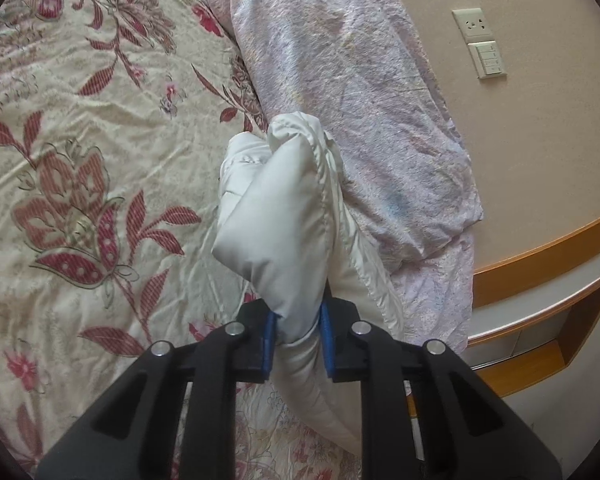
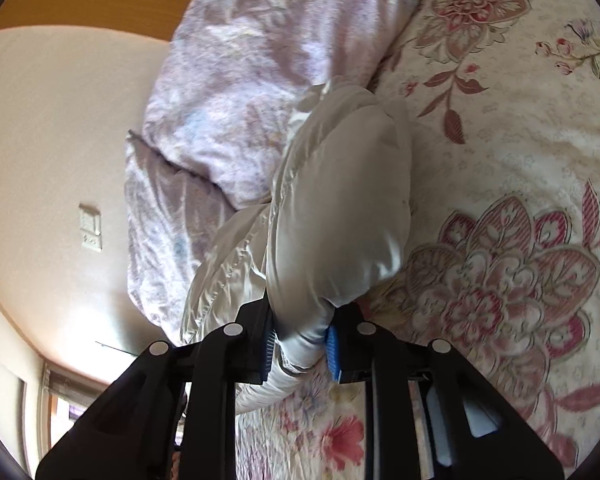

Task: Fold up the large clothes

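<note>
Left gripper (image 1: pixel 298 340) clamped on puffy white garment (image 1: pixel 276 224), blue pads (image 1: pixel 269 336) pressing padded fabric from both sides. Right gripper (image 2: pixel 300 346) likewise closed on same white garment (image 2: pixel 340 208), bunched fold squeezed between its pads (image 2: pixel 333 346). I noted garment draped forward from both grips, lying over floral bedspread (image 1: pixel 80 140), just beside pale pink quilt (image 1: pixel 340 80) bundled along wall side. Wall socket and switch plate (image 1: pixel 480 42) sat beyond quilt. Wooden headboard ledge (image 1: pixel 540 256) at bed edge.
</note>
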### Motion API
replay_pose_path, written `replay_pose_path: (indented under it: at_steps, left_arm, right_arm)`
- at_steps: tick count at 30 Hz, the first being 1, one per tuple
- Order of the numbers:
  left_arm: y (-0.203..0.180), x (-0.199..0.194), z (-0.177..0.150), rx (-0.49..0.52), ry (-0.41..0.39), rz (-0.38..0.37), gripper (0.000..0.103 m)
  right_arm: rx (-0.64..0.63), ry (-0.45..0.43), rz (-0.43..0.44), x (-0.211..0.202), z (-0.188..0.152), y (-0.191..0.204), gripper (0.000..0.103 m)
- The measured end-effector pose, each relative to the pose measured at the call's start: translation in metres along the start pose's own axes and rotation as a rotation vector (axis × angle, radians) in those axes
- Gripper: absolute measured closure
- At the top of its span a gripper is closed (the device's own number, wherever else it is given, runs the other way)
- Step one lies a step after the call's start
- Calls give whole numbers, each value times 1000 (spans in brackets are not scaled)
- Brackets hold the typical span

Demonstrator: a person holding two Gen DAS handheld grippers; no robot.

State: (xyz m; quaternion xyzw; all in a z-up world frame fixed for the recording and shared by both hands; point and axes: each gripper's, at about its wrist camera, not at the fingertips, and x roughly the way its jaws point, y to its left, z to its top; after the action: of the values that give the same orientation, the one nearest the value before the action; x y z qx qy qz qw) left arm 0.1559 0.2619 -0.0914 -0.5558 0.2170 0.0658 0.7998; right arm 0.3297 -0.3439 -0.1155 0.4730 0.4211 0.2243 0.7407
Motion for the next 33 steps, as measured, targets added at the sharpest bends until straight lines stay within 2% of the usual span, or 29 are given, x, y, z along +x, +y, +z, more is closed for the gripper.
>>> replay_pose_path:
  at_steps: [11,18,21,23,25,26,28,29,30,31,33]
  left_arm:
    - [62,-105,-12,-32,-10,41,85]
    - [80,-140,-20,-37,-30,70,82]
    - [87,-137,-22,-34,-19,96,74]
    - [90,-135,-24,-33,-20,115,67]
    - [88,-135,-24,-12,-34,125,58]
    - [87,-136,-24,3,-40,136,54]
    - [86,-137,-24,23,-48,134,39]
    - [86,-136,-23,29,-48,134,37]
    - [86,-136,-23,33,-47,132,36]
    - [86,-134,-23,36,-45,131,35]
    - [87,-130,-23,37,-38,132,34]
  right_arm:
    - [-106,133,4,-31,-79,0,82]
    - [-198,148,-36,-44,-117,-5,82]
    - [-273,140,-110,-47,-123,-4,71]
    - [-330,101,-189,-53,-126,2,53]
    - [-411,14,-271,-65,-129,11,44]
    - [-449,-37,-314,-71,-131,15,43]
    - [-532,-168,-422,-80,-133,30,43]
    - [-585,-241,-476,-83,-135,42,43]
    - [-637,-290,-492,-83,-137,55,43]
    - [-682,-304,-471,-81,-138,68,43]
    - [-800,-267,-399,-66,-147,99,43]
